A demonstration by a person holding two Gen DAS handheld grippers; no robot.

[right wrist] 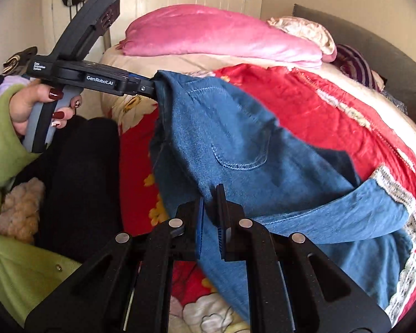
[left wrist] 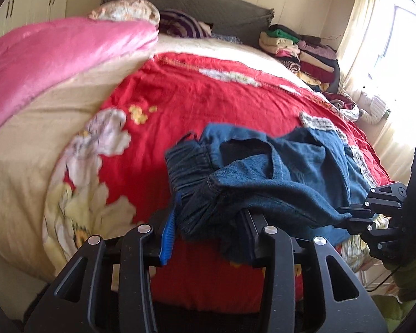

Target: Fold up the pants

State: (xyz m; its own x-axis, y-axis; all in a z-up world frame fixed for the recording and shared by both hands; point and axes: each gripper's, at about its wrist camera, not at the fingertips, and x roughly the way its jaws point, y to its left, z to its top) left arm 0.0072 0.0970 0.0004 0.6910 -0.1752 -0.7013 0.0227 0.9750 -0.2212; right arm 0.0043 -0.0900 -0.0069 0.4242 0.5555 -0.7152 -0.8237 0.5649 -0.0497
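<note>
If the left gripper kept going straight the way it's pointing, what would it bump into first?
Most likely the blue pants: their bunched waistband already sits between the left gripper's fingers. Past them lies the red bedspread, though depth is hard to judge.

Blue denim pants (right wrist: 235, 149) with lace-trimmed hems, bunched, hanging above the bed.

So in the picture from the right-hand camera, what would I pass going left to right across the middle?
Green sleeve → hand on the other gripper's handle → blue pants hanging from it → red bedspread.
</note>
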